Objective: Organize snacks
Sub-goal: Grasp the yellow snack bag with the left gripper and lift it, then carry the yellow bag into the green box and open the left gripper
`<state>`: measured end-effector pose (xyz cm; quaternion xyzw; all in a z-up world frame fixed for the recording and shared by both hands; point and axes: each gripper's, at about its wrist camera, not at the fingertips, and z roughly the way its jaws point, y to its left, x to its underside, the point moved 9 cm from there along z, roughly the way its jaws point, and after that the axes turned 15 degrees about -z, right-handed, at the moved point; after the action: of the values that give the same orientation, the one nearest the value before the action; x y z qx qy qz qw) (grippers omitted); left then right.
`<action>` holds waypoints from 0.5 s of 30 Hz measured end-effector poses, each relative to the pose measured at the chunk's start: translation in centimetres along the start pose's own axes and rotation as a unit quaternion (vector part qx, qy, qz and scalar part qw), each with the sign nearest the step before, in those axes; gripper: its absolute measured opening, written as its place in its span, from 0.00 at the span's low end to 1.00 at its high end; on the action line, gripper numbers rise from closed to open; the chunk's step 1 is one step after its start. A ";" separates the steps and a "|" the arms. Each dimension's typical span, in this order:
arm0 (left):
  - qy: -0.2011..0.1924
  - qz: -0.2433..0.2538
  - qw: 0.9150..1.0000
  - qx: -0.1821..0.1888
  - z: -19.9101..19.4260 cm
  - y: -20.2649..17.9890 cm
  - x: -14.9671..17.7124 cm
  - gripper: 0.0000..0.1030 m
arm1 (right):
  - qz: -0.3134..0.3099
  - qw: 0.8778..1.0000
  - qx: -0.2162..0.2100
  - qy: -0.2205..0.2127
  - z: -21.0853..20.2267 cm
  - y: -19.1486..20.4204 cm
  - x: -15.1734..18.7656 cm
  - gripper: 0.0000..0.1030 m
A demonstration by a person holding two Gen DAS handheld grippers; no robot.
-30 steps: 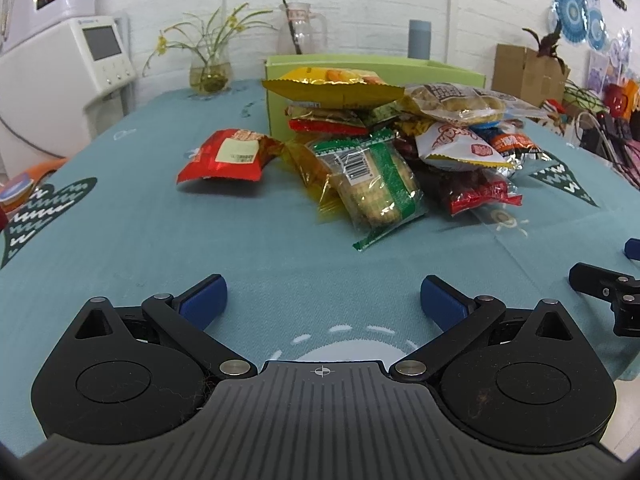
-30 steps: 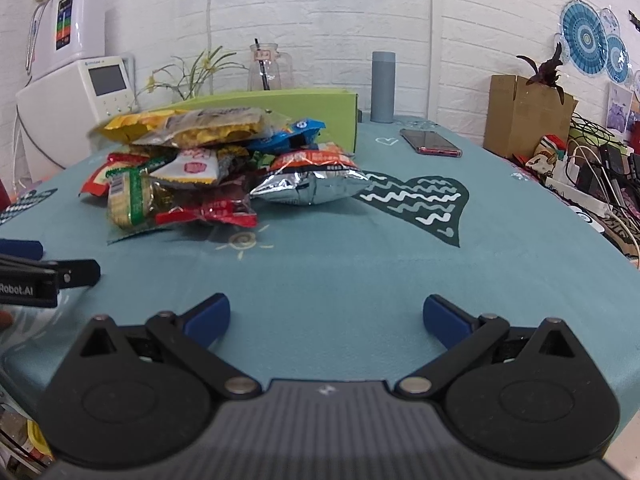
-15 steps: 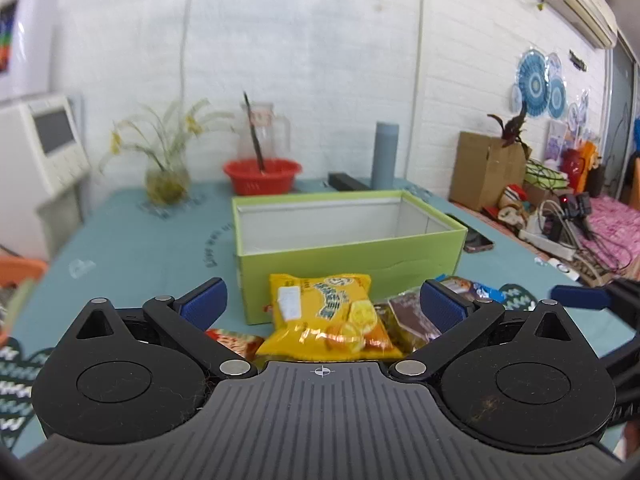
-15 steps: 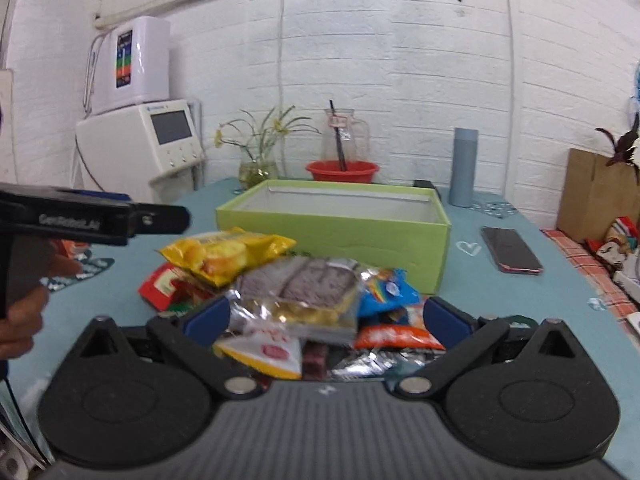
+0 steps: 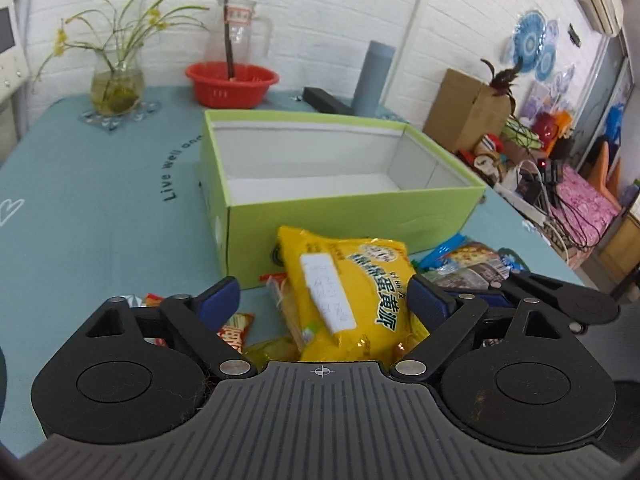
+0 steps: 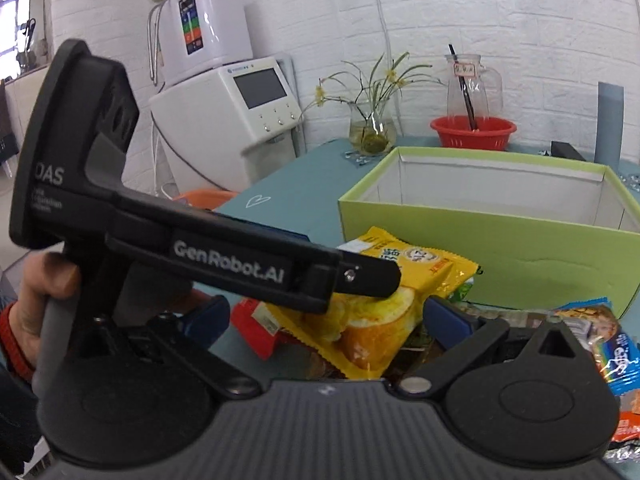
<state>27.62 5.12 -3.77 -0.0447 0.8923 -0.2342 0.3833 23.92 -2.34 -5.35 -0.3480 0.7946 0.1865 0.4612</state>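
Note:
A yellow snack bag tops the snack pile in front of the empty green box. My left gripper hangs over it with the bag between its blue pads. Its jaws are closing: the right pad is at the bag's edge and the left pad stands clear. In the right wrist view the same yellow bag lies under my right gripper, which is wide open above the pile. The left gripper crosses that view from the left, over the bag.
Red, blue and dark brown packets lie around the yellow bag. Behind the box stand a red basket, a flower vase and a grey cylinder. A white machine stands left of the table.
Both grippers rose and moved in over the snack pile toward the green box. The left jaws have narrowed around the yellow bag. The left gripper now crosses the right wrist view.

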 end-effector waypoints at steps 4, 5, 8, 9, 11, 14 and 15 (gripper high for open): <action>0.012 -0.024 0.999 0.031 -0.4 0.8 0.1 0.51 | -0.006 1.000 -0.011 -0.003 0.1 0.4 0.0 0.94; 0.019 -0.031 0.998 0.042 -0.7 0.9 0.2 0.34 | -0.017 1.000 -0.002 0.002 0.0 0.5 0.1 0.82; 0.022 -0.022 0.999 0.044 -1.7 1.0 0.8 0.26 | -0.025 1.000 -0.004 0.004 -0.1 1.0 0.4 0.78; 0.020 -0.020 0.999 0.044 -2.0 0.8 1.1 0.22 | -0.025 1.000 -0.005 0.002 -0.1 1.3 0.3 0.78; 0.005 -0.022 0.999 0.036 -3.0 0.2 1.0 0.18 | -0.034 0.999 -0.002 -0.008 -0.5 1.7 -0.4 0.79; -0.028 -0.015 0.999 0.041 -4.4 -1.2 -0.9 0.18 | -0.058 0.998 0.006 -0.037 -1.4 1.4 -2.6 0.82; -0.035 -0.018 0.998 0.050 -4.6 -1.7 -2.0 0.19 | -0.064 0.997 0.009 -0.046 -1.5 0.9 -3.6 0.83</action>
<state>25.59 5.86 1.09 -0.0495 0.8644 -0.2839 0.4121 23.53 -1.31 -1.50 -0.3850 0.7503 0.1653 0.5113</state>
